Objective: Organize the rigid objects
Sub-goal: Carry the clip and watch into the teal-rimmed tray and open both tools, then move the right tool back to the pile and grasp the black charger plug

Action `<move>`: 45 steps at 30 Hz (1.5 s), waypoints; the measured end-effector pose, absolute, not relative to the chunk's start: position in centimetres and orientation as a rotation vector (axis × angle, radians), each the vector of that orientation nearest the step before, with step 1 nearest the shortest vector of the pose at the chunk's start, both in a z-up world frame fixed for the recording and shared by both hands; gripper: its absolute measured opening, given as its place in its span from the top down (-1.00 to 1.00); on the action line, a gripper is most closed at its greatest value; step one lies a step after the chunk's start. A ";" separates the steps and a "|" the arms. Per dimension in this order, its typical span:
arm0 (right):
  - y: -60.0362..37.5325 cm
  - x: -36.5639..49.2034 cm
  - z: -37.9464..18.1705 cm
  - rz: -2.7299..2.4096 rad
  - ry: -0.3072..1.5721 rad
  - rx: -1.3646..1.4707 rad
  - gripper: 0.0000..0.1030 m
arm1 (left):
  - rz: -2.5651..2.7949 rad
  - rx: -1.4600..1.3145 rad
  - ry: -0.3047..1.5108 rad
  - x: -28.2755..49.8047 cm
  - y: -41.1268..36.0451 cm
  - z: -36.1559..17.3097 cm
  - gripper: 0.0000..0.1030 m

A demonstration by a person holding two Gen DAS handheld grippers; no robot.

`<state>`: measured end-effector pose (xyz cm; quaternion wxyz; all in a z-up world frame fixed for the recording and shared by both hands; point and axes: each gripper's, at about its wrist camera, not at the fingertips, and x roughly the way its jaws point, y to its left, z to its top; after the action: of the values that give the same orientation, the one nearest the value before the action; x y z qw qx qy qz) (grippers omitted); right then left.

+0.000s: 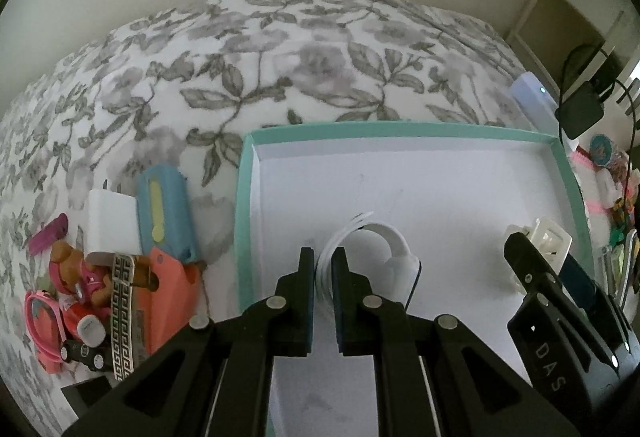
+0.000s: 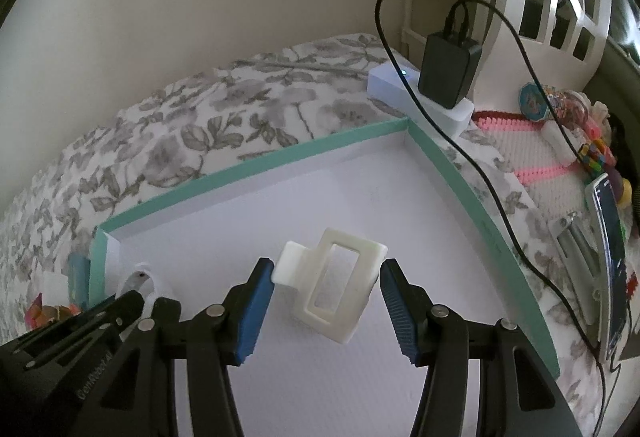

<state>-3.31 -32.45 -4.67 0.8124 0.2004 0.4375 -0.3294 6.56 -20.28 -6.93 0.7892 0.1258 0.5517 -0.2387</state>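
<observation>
A shallow box with a teal rim (image 1: 400,127) (image 2: 240,165) and a white floor lies on a floral bedspread. My left gripper (image 1: 323,257) (image 2: 149,301) hangs low over the box's near left part, shut on a white looped strap (image 1: 384,237) (image 2: 138,275) whose thick end rests on the floor. To its right, my right gripper (image 2: 326,273) (image 1: 544,253) is shut on a white plastic rectangular frame (image 2: 340,277) (image 1: 554,237). Both blue pads (image 2: 256,301) press on the frame's sides, just above the box floor.
Left of the box lie a blue case (image 1: 164,213), a white plug (image 1: 112,217), an orange piece (image 1: 172,297), a toy dog (image 1: 76,269) and a patterned clip (image 1: 124,313). Right of it are a power strip (image 2: 420,97) with a black adapter (image 2: 448,69), cables and a phone (image 2: 608,257).
</observation>
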 end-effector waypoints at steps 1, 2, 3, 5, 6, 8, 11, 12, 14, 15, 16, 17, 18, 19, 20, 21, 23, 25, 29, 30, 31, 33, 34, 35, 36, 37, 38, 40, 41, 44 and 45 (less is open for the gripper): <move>-32.5 -3.3 -4.8 -0.702 0.940 0.429 -0.13 | -0.514 0.272 1.189 6.6 -20.3 -7.0 0.84; -32.5 -3.3 -5.0 -0.701 0.947 0.432 -0.13 | -0.514 0.273 1.189 6.6 -20.3 -7.0 0.84; -32.5 -3.3 -5.1 -0.700 0.950 0.435 -0.13 | -0.514 0.276 1.189 6.6 -20.3 -7.0 0.84; -32.5 -3.3 -5.1 -0.699 0.949 0.438 -0.13 | -0.514 0.282 1.187 6.5 -20.3 -7.1 0.84; -32.5 -3.3 -5.2 -0.701 0.945 0.434 -0.13 | -0.514 0.282 1.187 6.5 -20.3 -7.1 0.84; -32.5 -3.3 -5.2 -0.700 0.945 0.432 -0.13 | -0.516 0.283 1.186 6.5 -20.3 -7.0 0.84; -32.4 -3.3 -5.2 -0.701 0.947 0.433 -0.13 | -0.516 0.291 1.190 6.5 -20.3 -7.0 0.84; -32.4 -3.3 -5.2 -0.701 0.949 0.432 -0.13 | -0.517 0.293 1.195 6.5 -20.3 -7.0 0.84; -32.5 -3.2 -5.1 -0.699 0.962 0.430 -0.15 | -0.522 0.284 1.204 6.6 -20.3 -6.8 0.83; -32.4 -3.1 -4.9 -0.698 0.965 0.425 -0.19 | -0.533 0.271 1.202 6.6 -20.3 -6.4 0.83; -32.4 -3.0 -4.7 -0.701 0.959 0.415 -0.25 | -0.536 0.269 1.196 6.5 -20.2 -6.2 0.83; -32.3 -3.0 -4.3 -0.709 0.949 0.402 -0.29 | -0.536 0.270 1.186 6.4 -20.3 -5.8 0.83; -32.2 -3.0 -4.0 -0.710 0.944 0.399 -0.32 | -0.537 0.269 1.171 6.4 -20.2 -5.3 0.82; -32.2 -3.1 -3.8 -0.707 0.935 0.402 -0.32 | -0.539 0.266 1.164 6.4 -20.2 -5.1 0.82; -32.2 -3.1 -3.4 -0.702 0.923 0.407 -0.32 | -0.544 0.259 1.156 6.3 -20.1 -4.7 0.81; -32.2 -3.2 -3.1 -0.696 0.913 0.407 -0.32 | -0.544 0.252 1.149 6.4 -20.0 -4.3 0.80; -32.2 -3.3 -2.4 -0.699 0.894 0.399 -0.32 | -0.538 0.239 1.134 6.4 -19.7 -3.5 0.70; -32.1 -3.4 -1.5 -0.699 0.877 0.393 -0.32 | -0.529 0.219 1.111 6.6 -19.2 -2.6 0.47; -31.7 -3.5 -0.1 -0.692 0.842 0.363 -0.32 | -0.496 0.191 1.065 6.8 -18.1 -1.1 -0.18; -31.6 -3.5 0.1 -0.687 0.838 0.360 -0.32 | -0.482 0.186 1.056 7.0 -17.8 -0.9 -0.43; -31.5 -3.4 0.2 -0.681 0.836 0.359 -0.33 | -0.465 0.181 1.047 7.1 -17.4 -0.7 -0.51; -31.4 -3.1 0.0 -0.675 0.845 0.355 -0.42 | -0.435 0.182 1.040 7.5 -16.8 -0.8 -0.58; -31.4 -3.0 -0.2 -0.670 0.857 0.354 -0.50 | -0.414 0.185 1.044 7.8 -16.5 -1.1 -0.58; -31.3 -2.9 -0.6 -0.666 0.870 0.353 -0.50 | -0.393 0.186 1.051 8.0 -16.2 -1.4 -0.58; -31.2 -2.8 -0.7 -0.663 0.877 0.354 -0.50 | -0.376 0.182 1.064 8.3 -15.9 -1.8 -0.59; -31.2 -2.8 -0.9 -0.655 0.894 0.354 -0.51 | -0.363 0.178 1.077 8.5 -15.5 -2.1 -0.59; -31.1 -2.7 -1.2 -0.649 0.902 0.352 -0.51 | -0.347 0.170 1.095 8.7 -15.2 -2.5 -0.59; -30.9 -2.5 -1.4 -0.644 0.911 0.343 -0.71 | -0.320 0.156 1.123 9.1 -14.5 -3.2 -0.59; -30.9 -2.5 -1.5 -0.642 0.915 0.340 -0.81 | -0.306 0.147 1.136 9.2 -14.2 -3.5 -0.59; -30.8 -2.4 -1.7 -0.633 0.912 0.345 -1.00 | -0.264 0.097 1.187 9.8 -13.1 -4.2 -0.59; -30.9 -2.4 -1.7 -0.631 0.914 0.348 -1.00 | -0.252 0.083 1.193 9.9 -12.8 -4.3 -0.59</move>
<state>-2.41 -30.86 -1.67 0.8354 0.1643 0.4316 -0.2980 9.85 -12.83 -4.29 0.8192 0.0392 0.5599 -0.1181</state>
